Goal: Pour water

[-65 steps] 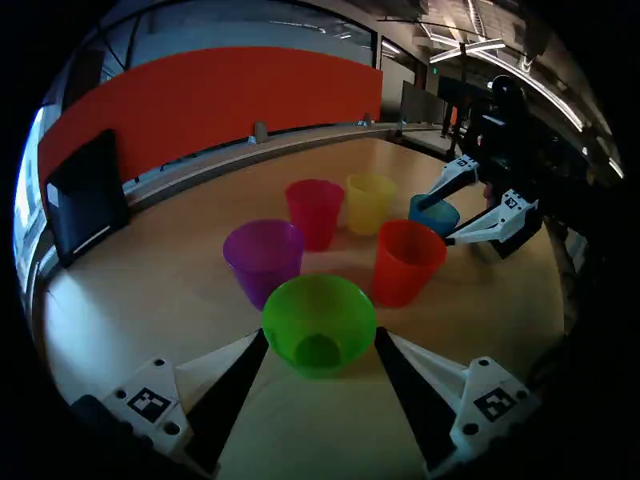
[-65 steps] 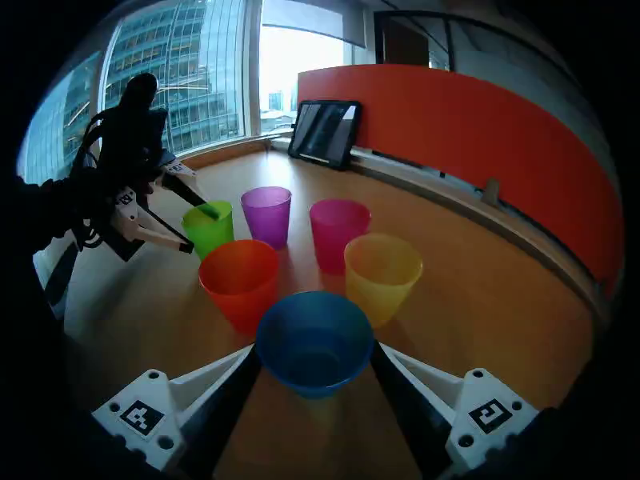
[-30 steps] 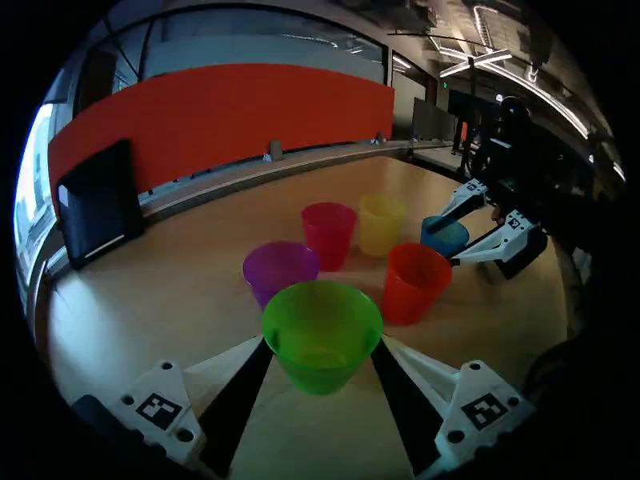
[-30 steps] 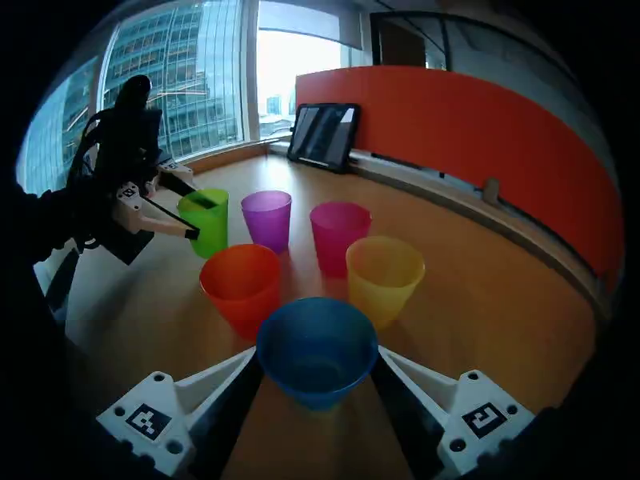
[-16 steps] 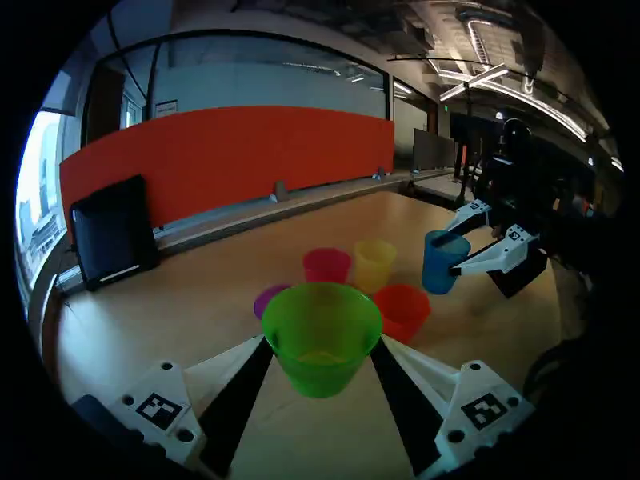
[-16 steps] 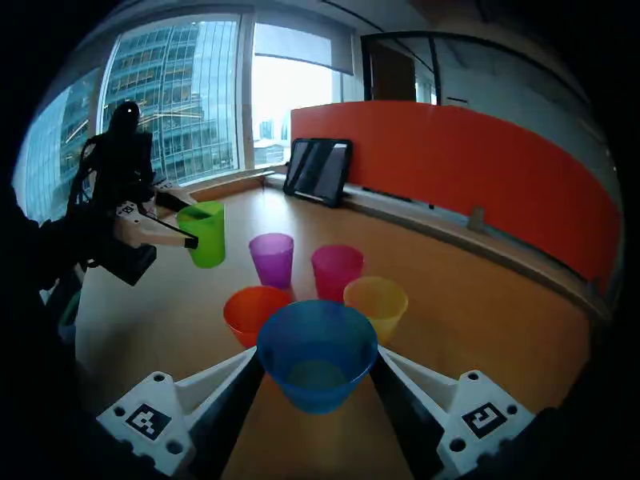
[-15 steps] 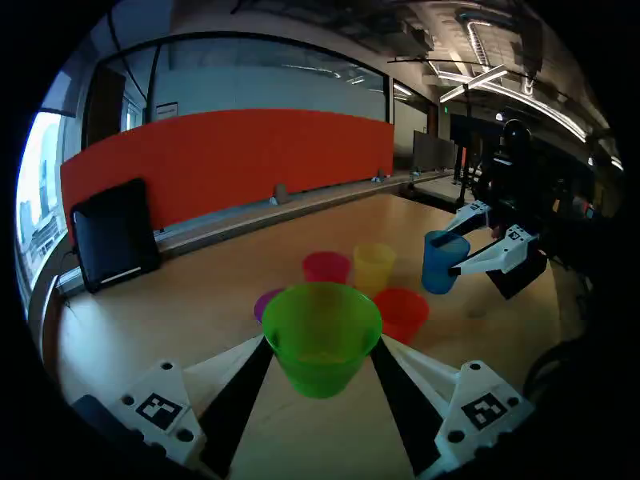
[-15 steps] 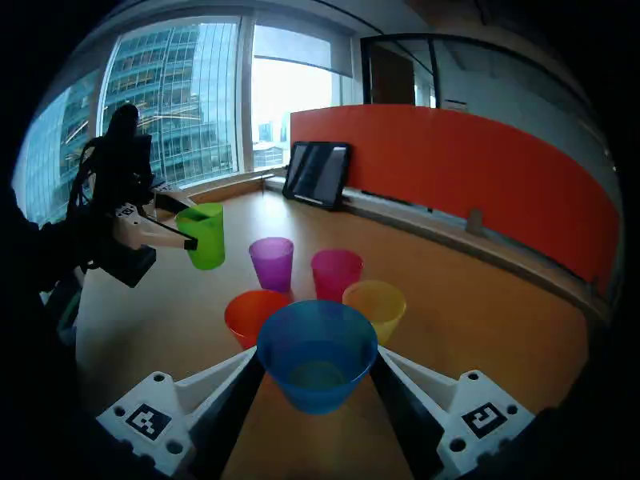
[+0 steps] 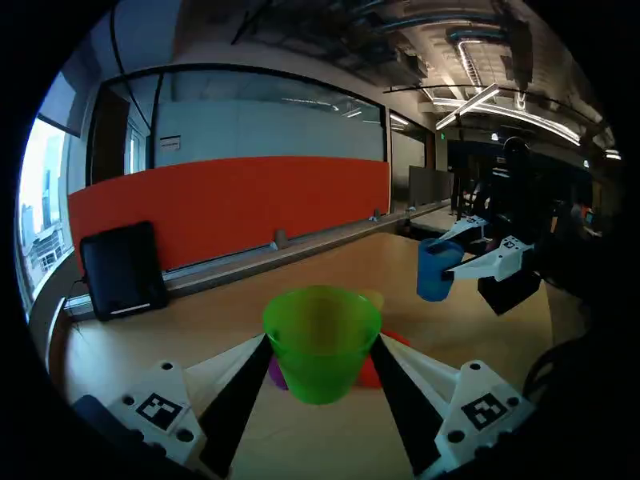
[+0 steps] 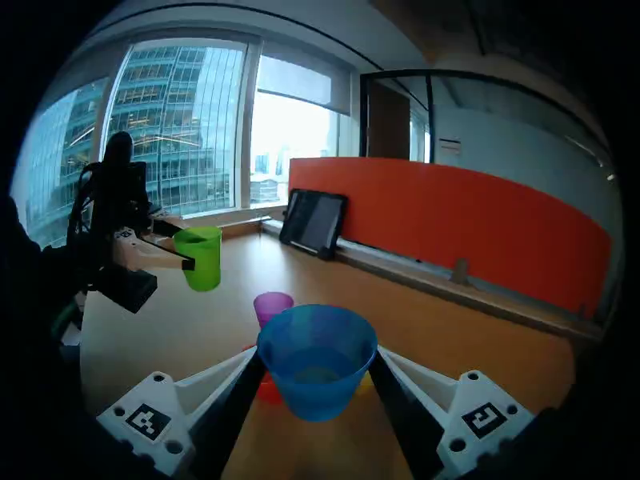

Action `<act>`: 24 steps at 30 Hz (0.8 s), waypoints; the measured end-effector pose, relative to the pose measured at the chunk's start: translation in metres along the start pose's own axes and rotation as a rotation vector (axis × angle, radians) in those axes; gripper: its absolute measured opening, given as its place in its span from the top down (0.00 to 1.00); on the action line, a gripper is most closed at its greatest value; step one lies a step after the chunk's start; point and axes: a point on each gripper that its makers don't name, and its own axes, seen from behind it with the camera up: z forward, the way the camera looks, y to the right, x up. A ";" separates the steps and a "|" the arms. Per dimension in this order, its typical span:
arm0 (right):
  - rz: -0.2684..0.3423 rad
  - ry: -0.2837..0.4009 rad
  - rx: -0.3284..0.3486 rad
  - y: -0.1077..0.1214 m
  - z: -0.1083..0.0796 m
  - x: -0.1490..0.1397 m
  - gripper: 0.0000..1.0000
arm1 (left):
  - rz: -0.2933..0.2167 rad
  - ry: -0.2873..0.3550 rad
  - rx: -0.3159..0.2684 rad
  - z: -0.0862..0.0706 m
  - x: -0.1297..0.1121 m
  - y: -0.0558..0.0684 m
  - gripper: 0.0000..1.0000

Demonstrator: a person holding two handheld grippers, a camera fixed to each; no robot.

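Observation:
My left gripper (image 9: 322, 352) is shut on a green cup (image 9: 322, 340), held upright well above the wooden table (image 9: 192, 320). In the right gripper view the same green cup (image 10: 199, 257) hangs at the left in that gripper (image 10: 186, 254). My right gripper (image 10: 317, 372) is shut on a blue cup (image 10: 317, 368) with a little water in its bottom. The blue cup (image 9: 433, 269) also hangs at the right of the left gripper view, in the right gripper (image 9: 442, 264). Behind the green cup peek edges of a purple cup (image 9: 276, 374), an orange cup (image 9: 370, 371) and a yellow cup (image 9: 374, 298).
A purple cup (image 10: 272, 307) stands on the table (image 10: 448, 336) beyond the blue cup. A dark tablet (image 9: 124, 269) (image 10: 314, 222) leans against the ledge below the orange wall panel (image 9: 232, 204). Tall windows (image 10: 172, 136) lie behind the left gripper.
Both grippers closed on their cups and lifted them off the table; over the last second both rose higher, so the cups left on the table sank low in both views.

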 end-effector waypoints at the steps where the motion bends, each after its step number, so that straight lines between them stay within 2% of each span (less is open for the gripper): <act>1: -0.002 0.009 0.001 -0.001 -0.001 0.004 0.09 | 0.000 0.009 -0.001 -0.002 0.003 0.002 0.15; 14: -0.025 0.114 0.000 -0.004 -0.006 0.049 0.09 | 0.002 0.083 -0.035 -0.014 0.031 0.022 0.15; 24: -0.039 0.149 0.003 -0.005 -0.006 0.068 0.09 | -0.001 0.108 -0.050 -0.017 0.043 0.031 0.15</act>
